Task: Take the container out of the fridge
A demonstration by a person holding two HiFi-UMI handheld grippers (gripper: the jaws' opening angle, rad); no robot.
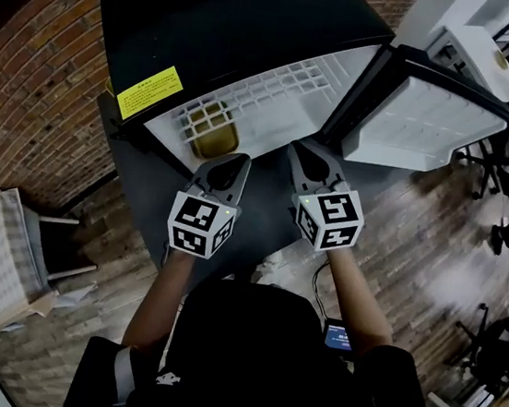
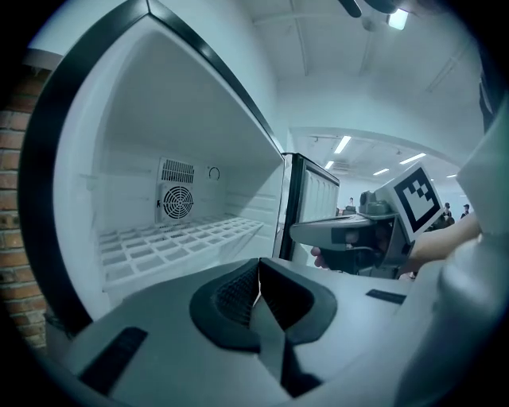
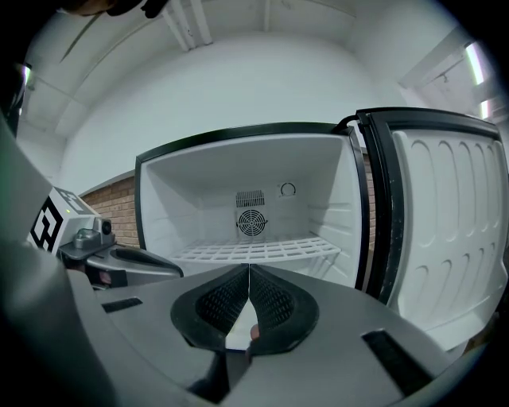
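Closed and empty, left tongs [image 1: 230,159] hover just outside the open fridge [image 1: 260,22], right in front of the yellowish container [image 1: 214,130] showing through the wire shelf [image 1: 293,87] at the fridge's front left, while right tongs [image 1: 306,151], likewise closed, sit farther off.

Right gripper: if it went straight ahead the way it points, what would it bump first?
Likely the back wall near the round fan. The right gripper points into the open fridge just above the white wire shelf, nothing else in line. It might skim the shelf first; depth is unclear.
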